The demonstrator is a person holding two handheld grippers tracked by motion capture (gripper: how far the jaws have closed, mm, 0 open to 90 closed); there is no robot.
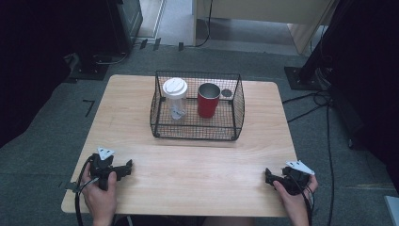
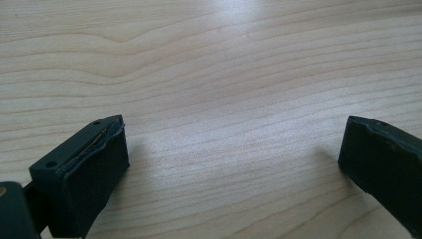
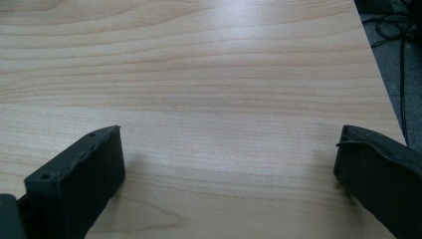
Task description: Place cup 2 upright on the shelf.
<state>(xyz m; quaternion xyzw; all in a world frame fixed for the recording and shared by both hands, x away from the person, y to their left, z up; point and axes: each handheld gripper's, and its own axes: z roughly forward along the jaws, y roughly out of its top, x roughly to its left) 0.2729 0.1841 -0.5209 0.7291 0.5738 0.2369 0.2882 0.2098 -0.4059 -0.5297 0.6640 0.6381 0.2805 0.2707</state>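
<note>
- Grey carpet surrounds a light wooden table (image 1: pixel 188 165), with black stands and loose cables at the room's edges and a pale cabinet at 12 o'clock.
- On the far half of the table stands a black wire basket (image 1: pixel 196 132). Inside it, a clear tumbler with a white lid (image 1: pixel 175 98) stands at the left, a red metal cup (image 1: pixel 208 100) just beside it at the right, and a small round grey lid (image 1: pixel 227 93) lies near the back corner at 2 o'clock from the cup.
- At 7 o'clock on the table, the left gripper (image 1: pixel 126 167) rests in the person's hand; its jaws stand wide apart over bare wood.
- At 5 o'clock, the right gripper (image 1: pixel 268 177) rests close to the table's edge, jaws also wide and holding nothing.
- I judge that the work is at its very start: both tools wait well apart from the basket.
- The next move probably calls for a reach forward toward 12 o'clock, coming down over the basket's rim to take one cup upright.
</note>
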